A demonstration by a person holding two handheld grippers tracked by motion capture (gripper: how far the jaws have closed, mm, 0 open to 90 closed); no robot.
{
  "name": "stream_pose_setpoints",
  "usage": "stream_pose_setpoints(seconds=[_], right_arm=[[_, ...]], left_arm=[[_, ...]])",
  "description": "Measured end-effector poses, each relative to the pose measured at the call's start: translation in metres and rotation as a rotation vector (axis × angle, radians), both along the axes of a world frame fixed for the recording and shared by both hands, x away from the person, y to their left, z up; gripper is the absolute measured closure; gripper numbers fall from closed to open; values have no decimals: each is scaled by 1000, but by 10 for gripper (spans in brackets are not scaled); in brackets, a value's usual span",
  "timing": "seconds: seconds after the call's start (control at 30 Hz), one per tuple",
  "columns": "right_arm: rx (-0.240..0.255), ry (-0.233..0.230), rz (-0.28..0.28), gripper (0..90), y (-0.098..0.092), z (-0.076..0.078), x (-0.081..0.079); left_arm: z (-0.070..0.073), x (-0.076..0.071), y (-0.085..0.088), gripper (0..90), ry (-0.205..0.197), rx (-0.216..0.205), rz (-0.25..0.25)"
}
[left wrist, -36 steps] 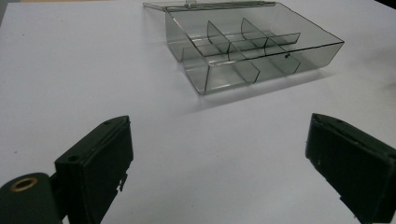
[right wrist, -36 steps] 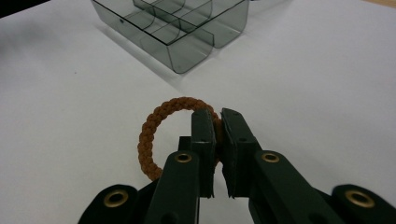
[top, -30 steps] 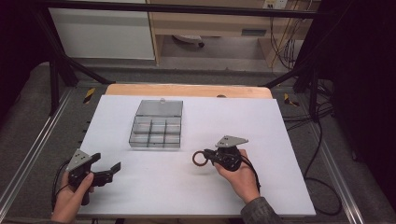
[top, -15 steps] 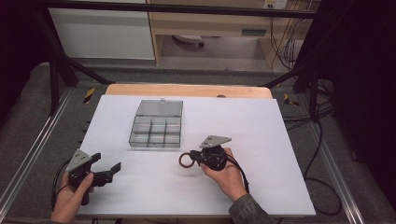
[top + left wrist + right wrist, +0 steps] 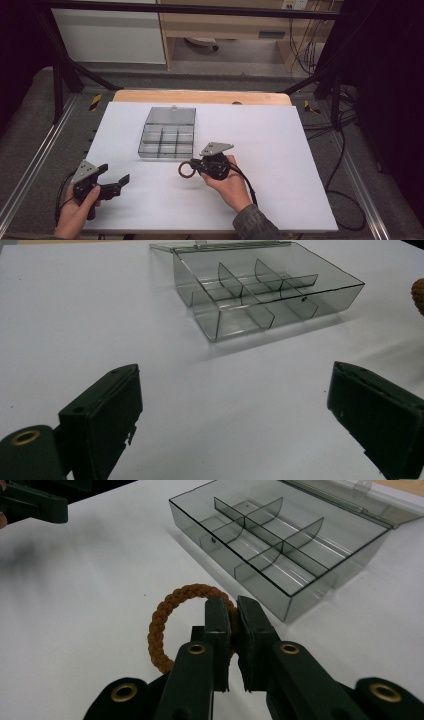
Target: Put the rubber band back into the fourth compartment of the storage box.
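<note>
A brown braided ring [image 5: 170, 612] hangs from my right gripper [image 5: 232, 612], whose jaws are shut on its right side. From above, the ring [image 5: 186, 170] is just above the white table, a little in front of the clear divided box [image 5: 166, 138]. That box [image 5: 280, 540] stands open, lid flat behind it, its compartments empty. My left gripper [image 5: 114, 179] rests near the table's front left corner, jaws wide open with nothing between them. In the left gripper view the box [image 5: 265, 290] lies ahead and an edge of the ring [image 5: 418, 295] shows at the far right.
The white table sheet [image 5: 280, 145] has bare room to the right of the box. A wooden edge [image 5: 200, 96] runs along the back. Black frame bars [image 5: 60, 75] and cables [image 5: 345, 150] border the sides.
My right gripper has carried the ring leftward, from right of the box toward its front edge. The left gripper has stayed put.
</note>
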State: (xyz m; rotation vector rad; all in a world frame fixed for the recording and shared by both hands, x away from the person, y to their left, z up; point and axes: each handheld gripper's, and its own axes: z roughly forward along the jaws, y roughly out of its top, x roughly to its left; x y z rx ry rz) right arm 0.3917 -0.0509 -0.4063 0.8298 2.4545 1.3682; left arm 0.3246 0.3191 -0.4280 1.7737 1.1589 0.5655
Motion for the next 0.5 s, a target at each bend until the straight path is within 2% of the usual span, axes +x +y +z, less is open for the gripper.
stream_pose_setpoints(seconds=[0.23, 0.3, 0.5], right_arm=[[13, -14, 15, 847, 18, 4, 4], [26, -6, 18, 846, 23, 4, 4], [11, -13, 33, 847, 34, 9, 7]], left_arm=[[1, 0, -1, 70, -4, 4, -4], [1, 0, -1, 70, -4, 4, -4], [0, 0, 1, 70, -2, -1, 7]])
